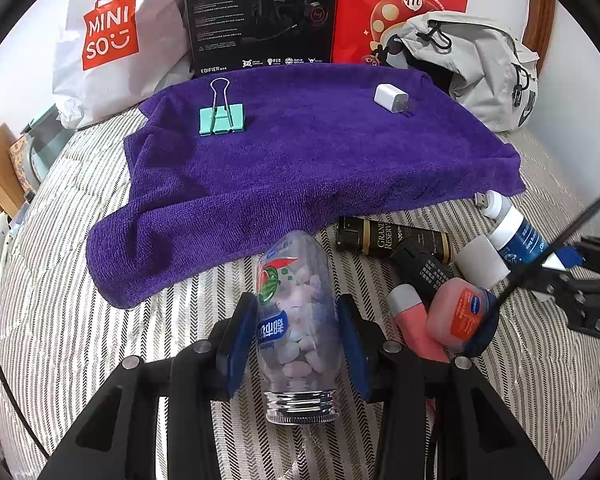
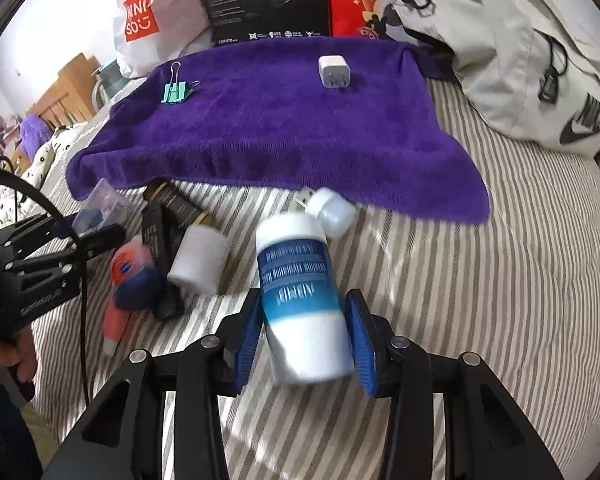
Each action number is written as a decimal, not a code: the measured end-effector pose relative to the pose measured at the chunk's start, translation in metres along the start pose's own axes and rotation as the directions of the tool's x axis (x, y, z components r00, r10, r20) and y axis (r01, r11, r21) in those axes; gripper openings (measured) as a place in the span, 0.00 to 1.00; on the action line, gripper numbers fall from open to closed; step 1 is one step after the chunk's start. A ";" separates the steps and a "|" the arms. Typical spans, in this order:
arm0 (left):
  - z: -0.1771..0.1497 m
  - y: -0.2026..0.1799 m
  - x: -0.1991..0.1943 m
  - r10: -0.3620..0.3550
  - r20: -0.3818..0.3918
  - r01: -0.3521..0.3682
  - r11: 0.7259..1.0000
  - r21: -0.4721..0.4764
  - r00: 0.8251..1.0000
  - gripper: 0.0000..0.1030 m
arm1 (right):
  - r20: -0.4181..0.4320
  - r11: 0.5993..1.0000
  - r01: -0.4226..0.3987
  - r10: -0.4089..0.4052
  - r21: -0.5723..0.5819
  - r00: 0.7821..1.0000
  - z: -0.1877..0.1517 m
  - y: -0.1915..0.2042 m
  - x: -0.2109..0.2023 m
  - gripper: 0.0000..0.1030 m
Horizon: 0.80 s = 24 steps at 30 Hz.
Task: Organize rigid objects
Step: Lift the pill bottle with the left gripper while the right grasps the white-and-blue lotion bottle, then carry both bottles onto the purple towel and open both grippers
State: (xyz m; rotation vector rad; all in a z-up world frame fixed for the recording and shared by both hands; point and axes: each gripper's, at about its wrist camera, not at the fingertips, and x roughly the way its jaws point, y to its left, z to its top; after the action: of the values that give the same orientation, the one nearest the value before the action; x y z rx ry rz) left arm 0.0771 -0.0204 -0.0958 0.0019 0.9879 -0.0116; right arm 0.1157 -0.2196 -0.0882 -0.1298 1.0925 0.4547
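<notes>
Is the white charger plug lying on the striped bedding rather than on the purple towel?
No, the white charger plug sits on the purple towel.

A clear candy bottle (image 1: pixel 300 320) lies cap-near on the striped bedding. A white-and-blue bottle (image 2: pixel 300 292) lies tilted just below the purple towel (image 1: pixel 300 160) — there a teal clip (image 1: pixel 221 119) and white charger (image 1: pixel 389 98) rest, well apart.

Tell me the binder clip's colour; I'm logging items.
The binder clip is mint green with silver wire handles, clearest in the left wrist view.
</notes>
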 end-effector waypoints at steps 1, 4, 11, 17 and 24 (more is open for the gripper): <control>0.000 0.000 0.000 0.000 -0.001 0.000 1.000 0.000 1.000 0.39 | 0.003 1.000 0.001 -0.001 -0.007 1.000 0.002 0.000 0.001 0.41; 0.001 -0.001 0.000 0.003 0.000 -0.003 1.000 0.002 1.000 0.39 | 0.012 0.999 0.023 -0.023 -0.035 1.000 0.002 0.003 0.003 0.39; 0.000 0.005 -0.002 -0.033 0.005 0.033 0.999 -0.002 0.999 0.38 | 0.001 0.999 -0.009 0.009 -0.031 1.000 -0.005 0.000 -0.004 0.35; -0.004 0.018 -0.008 -0.072 0.000 0.072 0.997 -0.035 0.997 0.38 | 0.006 0.999 -0.036 0.036 -0.017 0.999 -0.008 -0.003 -0.019 0.35; 0.000 0.031 -0.026 -0.097 0.019 0.098 0.993 -0.062 0.995 0.38 | 0.031 0.997 -0.081 0.081 -0.013 0.996 -0.001 -0.002 -0.035 0.35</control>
State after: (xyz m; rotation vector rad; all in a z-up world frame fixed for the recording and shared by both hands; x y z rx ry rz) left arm 0.0633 0.0107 -0.0745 -0.1042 0.9710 -0.0697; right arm 0.1024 -0.2319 -0.0579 -0.0887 1.0665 0.5344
